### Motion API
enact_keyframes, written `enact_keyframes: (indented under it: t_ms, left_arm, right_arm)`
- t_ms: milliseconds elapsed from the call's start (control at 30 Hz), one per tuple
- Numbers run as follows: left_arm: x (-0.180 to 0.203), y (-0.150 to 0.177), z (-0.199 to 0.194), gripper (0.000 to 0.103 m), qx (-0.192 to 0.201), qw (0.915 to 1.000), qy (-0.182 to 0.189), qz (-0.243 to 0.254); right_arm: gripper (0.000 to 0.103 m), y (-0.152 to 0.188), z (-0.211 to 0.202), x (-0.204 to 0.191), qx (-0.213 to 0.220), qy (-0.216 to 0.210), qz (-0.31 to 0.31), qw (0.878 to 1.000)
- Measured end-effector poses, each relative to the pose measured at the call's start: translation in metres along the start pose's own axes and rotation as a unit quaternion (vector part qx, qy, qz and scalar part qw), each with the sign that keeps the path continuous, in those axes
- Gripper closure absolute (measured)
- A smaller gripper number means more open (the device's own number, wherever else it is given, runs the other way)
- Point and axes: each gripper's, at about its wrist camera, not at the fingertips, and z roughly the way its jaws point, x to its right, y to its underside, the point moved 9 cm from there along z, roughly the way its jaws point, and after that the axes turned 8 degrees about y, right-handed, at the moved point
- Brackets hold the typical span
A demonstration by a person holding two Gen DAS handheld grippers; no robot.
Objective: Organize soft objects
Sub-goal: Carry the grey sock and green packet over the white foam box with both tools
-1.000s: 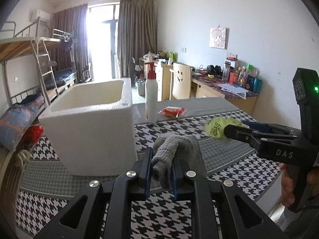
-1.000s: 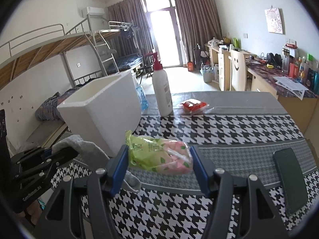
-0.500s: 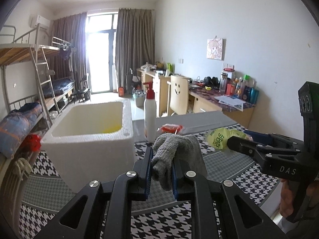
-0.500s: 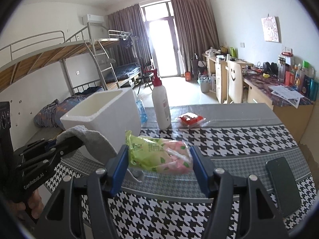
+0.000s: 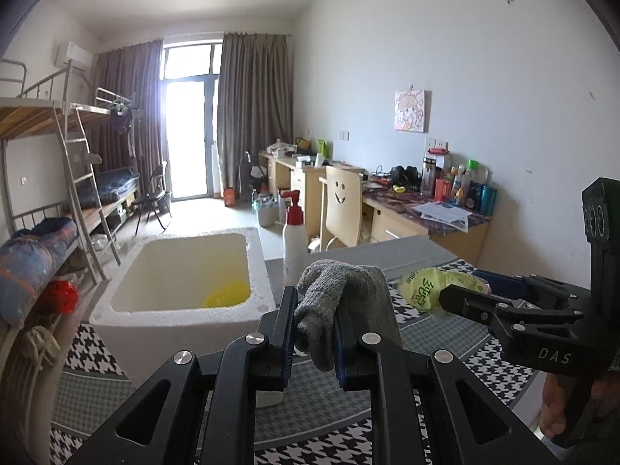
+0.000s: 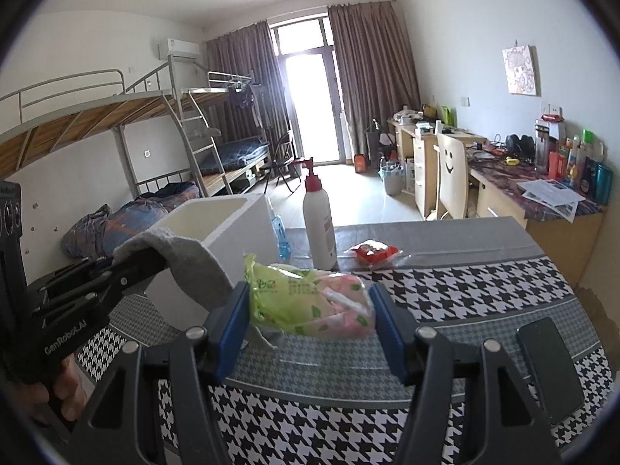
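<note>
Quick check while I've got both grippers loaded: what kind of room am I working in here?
Most likely a shared dormitory room. Metal bunk beds with a ladder line one wall, a row of study desks cluttered with bottles and papers lines the other, and a balcony door with curtains closes the far end.

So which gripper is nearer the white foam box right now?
Left. The left gripper, shut on the grey knitted sock, sits beside the white foam box; the right gripper, holding the green tissue pack, is farther out.

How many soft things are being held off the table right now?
2: a gray sock clamped in the left gripper, and a green tissue pack clamped in the right gripper. More may be hidden inside the foam box.
</note>
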Motion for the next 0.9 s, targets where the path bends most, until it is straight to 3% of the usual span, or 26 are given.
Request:
enact_keyframes:
  t_ms: [900]
  left_arm:
    - [-0.019,-0.037,0.006,0.085,0.019,0.9997,-0.015,0.008]
  right_arm:
    - [0.037,-0.028,-0.002,-0.008,0.024,0.006,-0.01,1.0]
